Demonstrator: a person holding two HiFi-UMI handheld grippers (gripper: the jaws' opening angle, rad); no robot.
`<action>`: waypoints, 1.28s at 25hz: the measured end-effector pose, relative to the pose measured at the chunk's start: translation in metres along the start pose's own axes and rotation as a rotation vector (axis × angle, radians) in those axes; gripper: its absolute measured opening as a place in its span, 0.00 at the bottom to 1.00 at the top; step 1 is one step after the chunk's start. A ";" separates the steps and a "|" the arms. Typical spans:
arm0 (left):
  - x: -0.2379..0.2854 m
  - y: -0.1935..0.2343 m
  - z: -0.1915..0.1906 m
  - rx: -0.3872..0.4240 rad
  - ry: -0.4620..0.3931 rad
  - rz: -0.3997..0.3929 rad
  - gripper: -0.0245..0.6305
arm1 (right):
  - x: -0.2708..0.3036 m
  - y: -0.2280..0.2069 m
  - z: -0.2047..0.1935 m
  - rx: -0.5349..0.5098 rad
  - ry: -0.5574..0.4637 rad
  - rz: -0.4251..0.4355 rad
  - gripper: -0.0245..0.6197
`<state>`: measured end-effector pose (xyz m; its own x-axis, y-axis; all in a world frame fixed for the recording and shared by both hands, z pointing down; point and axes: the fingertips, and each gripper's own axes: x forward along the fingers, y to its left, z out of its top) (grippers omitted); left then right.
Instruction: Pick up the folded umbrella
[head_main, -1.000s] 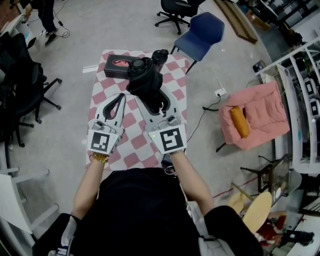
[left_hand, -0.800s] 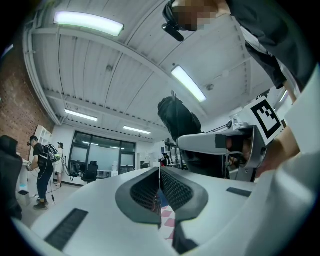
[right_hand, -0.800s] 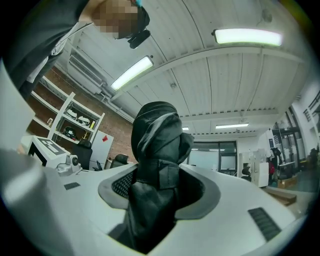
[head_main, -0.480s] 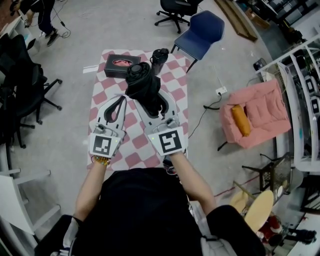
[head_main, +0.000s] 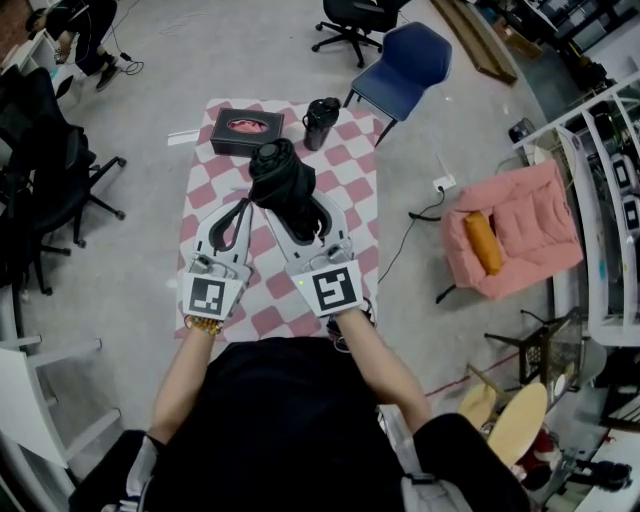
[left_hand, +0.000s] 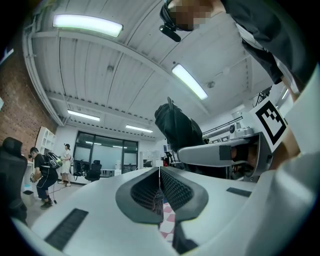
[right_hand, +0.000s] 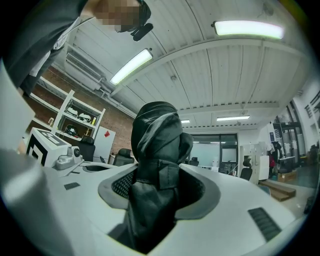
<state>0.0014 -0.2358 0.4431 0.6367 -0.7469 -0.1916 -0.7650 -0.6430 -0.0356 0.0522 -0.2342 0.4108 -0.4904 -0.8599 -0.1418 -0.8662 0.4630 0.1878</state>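
We are grasping the umbrella (head_main: 283, 178) in our right gripper (head_main: 296, 207) over the checked table (head_main: 352, 172); our left gripper (head_main: 240, 202) is hovering clenched and empty.

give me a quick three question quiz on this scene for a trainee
1. True or false: the right claw is closed on the folded umbrella.
2. What sits between the jaws of the left claw? A) the umbrella B) nothing C) a cable
3. On the checked cloth, what stands just right of the black box in the head view?

Key: 1 true; 2 B; 3 the black cup.
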 end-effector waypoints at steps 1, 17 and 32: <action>-0.001 0.000 -0.001 -0.003 0.003 0.002 0.06 | -0.001 0.001 -0.001 0.000 0.007 0.003 0.38; -0.010 -0.001 -0.022 -0.027 0.061 0.003 0.06 | -0.006 0.012 -0.033 0.040 0.092 0.020 0.38; -0.012 -0.003 -0.023 -0.033 0.070 0.000 0.06 | -0.010 0.014 -0.042 0.043 0.114 0.020 0.38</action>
<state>-0.0023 -0.2287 0.4677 0.6425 -0.7564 -0.1226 -0.7624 -0.6471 -0.0034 0.0489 -0.2281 0.4557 -0.4955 -0.8682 -0.0268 -0.8610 0.4868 0.1475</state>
